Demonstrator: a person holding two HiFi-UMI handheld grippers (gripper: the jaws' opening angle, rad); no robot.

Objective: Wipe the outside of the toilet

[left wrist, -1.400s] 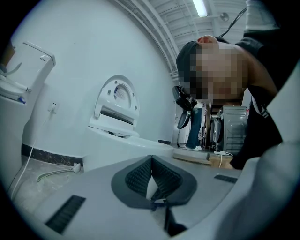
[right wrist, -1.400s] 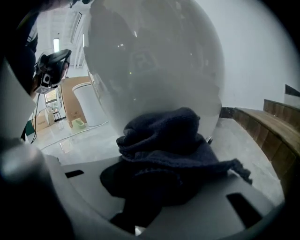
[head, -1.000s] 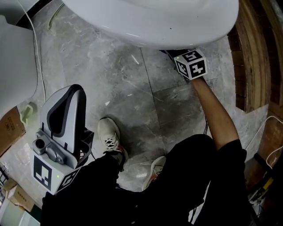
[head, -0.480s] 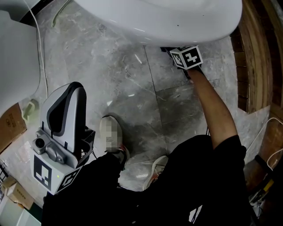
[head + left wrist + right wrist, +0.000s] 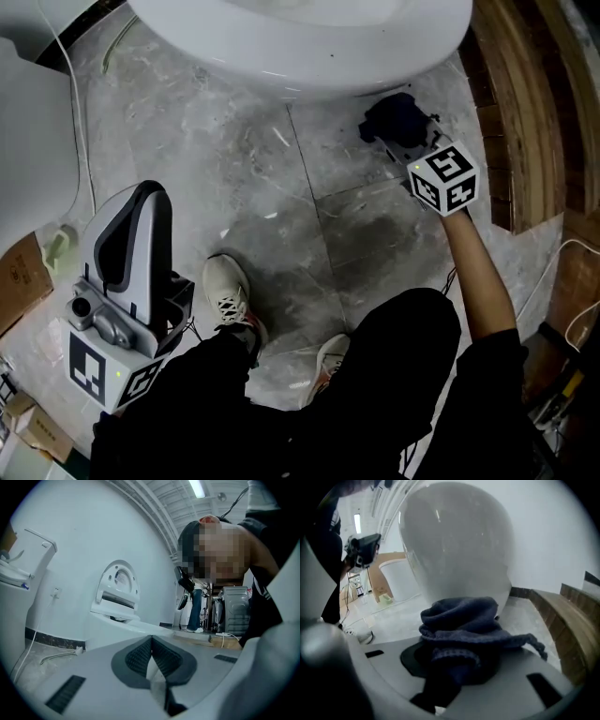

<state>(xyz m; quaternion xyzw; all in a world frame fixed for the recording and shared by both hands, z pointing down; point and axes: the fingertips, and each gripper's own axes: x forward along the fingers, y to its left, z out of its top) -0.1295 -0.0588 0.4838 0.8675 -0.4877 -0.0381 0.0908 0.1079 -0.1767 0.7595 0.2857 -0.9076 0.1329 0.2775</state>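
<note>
Two grippers are in the person's hands, and the left gripper [image 5: 151, 645] is the nearer. It is held up beside the left knee, well clear of the work, with its fingers pressed together and nothing between them. Below it a pair of white shoes [image 5: 230, 295] stands on the grey marbled floor [image 5: 234, 178], under black trouser legs. A cardboard box [image 5: 19, 272] lies at the left edge. A thin white cable [image 5: 81, 122] runs along the floor beside a second white fixture [image 5: 28, 122] on that side.

Further out, the bare right arm [image 5: 476, 272] reaches forward and low. The right gripper [image 5: 411, 142] is down near the floor, its fingers clamped on a bunched dark blue cloth [image 5: 464, 630] that spills over both of them. The cloth sits just before the underside of the toilet [image 5: 300, 47], at the right of its white bowl. No view shows whether cloth and bowl touch. In the right gripper view the bowl's curved outer wall fills the space straight ahead of the cloth.

To the right of the gripper a curved wooden ledge [image 5: 511, 112] runs close alongside, leaving only a narrow strip of floor between it and the toilet.
</note>
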